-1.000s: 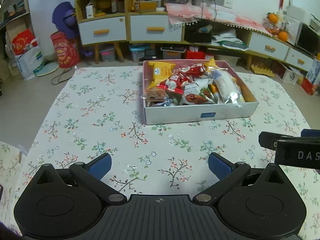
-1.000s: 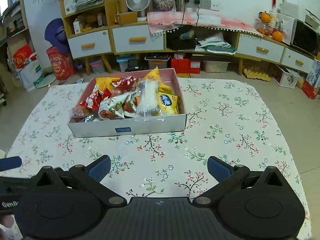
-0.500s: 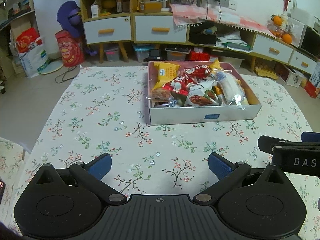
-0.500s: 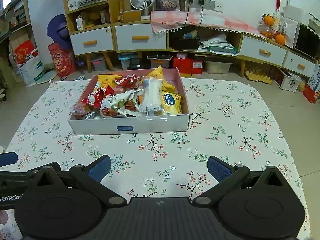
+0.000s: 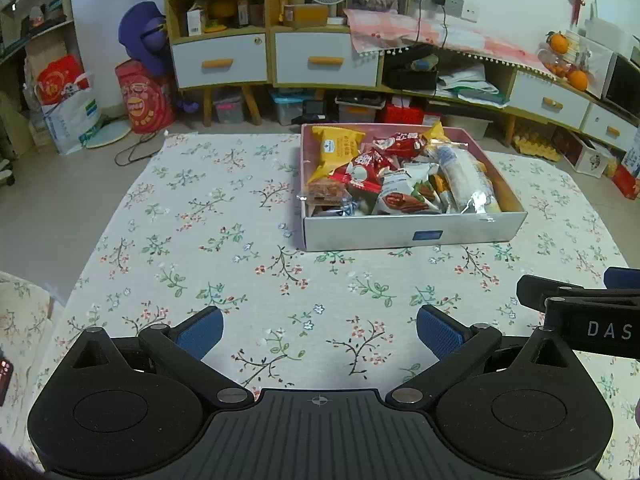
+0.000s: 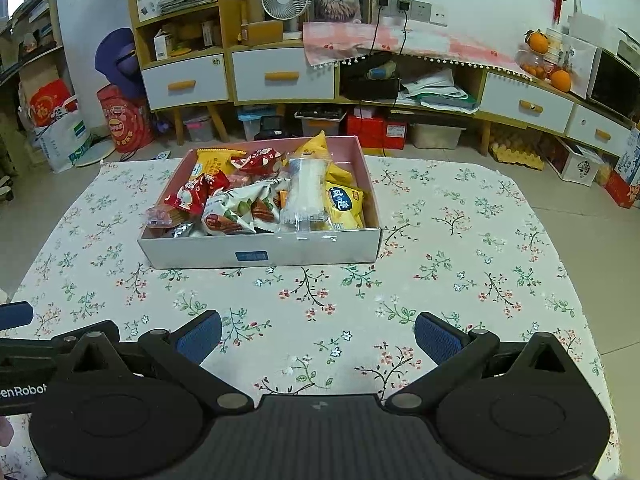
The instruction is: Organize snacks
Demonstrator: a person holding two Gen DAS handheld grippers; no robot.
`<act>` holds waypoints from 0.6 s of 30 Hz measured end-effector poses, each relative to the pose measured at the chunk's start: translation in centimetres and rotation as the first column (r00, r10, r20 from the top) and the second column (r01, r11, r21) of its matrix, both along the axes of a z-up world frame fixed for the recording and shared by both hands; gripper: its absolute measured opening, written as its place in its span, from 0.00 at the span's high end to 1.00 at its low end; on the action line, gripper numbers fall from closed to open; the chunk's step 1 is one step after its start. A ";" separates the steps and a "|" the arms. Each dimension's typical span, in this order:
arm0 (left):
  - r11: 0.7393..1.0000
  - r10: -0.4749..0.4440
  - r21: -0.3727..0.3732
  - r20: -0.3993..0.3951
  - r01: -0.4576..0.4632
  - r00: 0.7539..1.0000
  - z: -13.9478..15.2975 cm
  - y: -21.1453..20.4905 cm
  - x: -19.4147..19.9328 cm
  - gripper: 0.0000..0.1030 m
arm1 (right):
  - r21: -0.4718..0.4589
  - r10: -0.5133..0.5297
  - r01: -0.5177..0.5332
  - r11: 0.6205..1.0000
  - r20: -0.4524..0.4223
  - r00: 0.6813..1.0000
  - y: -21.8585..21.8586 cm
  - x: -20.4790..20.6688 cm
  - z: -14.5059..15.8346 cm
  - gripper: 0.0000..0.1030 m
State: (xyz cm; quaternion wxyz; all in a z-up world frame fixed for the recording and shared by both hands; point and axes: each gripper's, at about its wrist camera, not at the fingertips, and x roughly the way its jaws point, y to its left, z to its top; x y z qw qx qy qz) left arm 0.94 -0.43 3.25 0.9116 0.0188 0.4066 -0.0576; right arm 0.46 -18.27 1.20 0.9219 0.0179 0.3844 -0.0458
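A shallow white box with a pink inside sits on the floral tablecloth, filled with several snack packets: yellow, red, white and a long clear one. It also shows in the right wrist view. My left gripper is open and empty, near the table's front edge, well short of the box. My right gripper is open and empty, also short of the box. Each gripper shows at the edge of the other's view.
The floral tablecloth covers the table around the box. Behind the table stand wooden cabinets with white drawers, storage bins on the floor, and red bags at the left.
Both grippers have drawn back and risen a little, so the box looks slightly farther off. Both stayed open and empty.
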 end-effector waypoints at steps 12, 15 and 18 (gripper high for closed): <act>1.000 0.004 0.004 0.003 -0.004 1.000 -0.1 0.0 0.0 0.00 | 0.000 0.000 0.000 1.000 0.000 1.000 0.0 0.0 0.0 0.25; 1.000 0.004 0.004 0.002 -0.004 1.000 -0.1 0.0 0.0 0.00 | 0.001 0.000 0.000 1.000 -0.001 1.000 0.0 0.0 0.0 0.25; 1.000 0.004 0.004 0.002 -0.004 1.000 -0.1 0.0 0.0 0.00 | 0.001 0.000 0.000 1.000 -0.001 1.000 0.0 0.0 0.0 0.25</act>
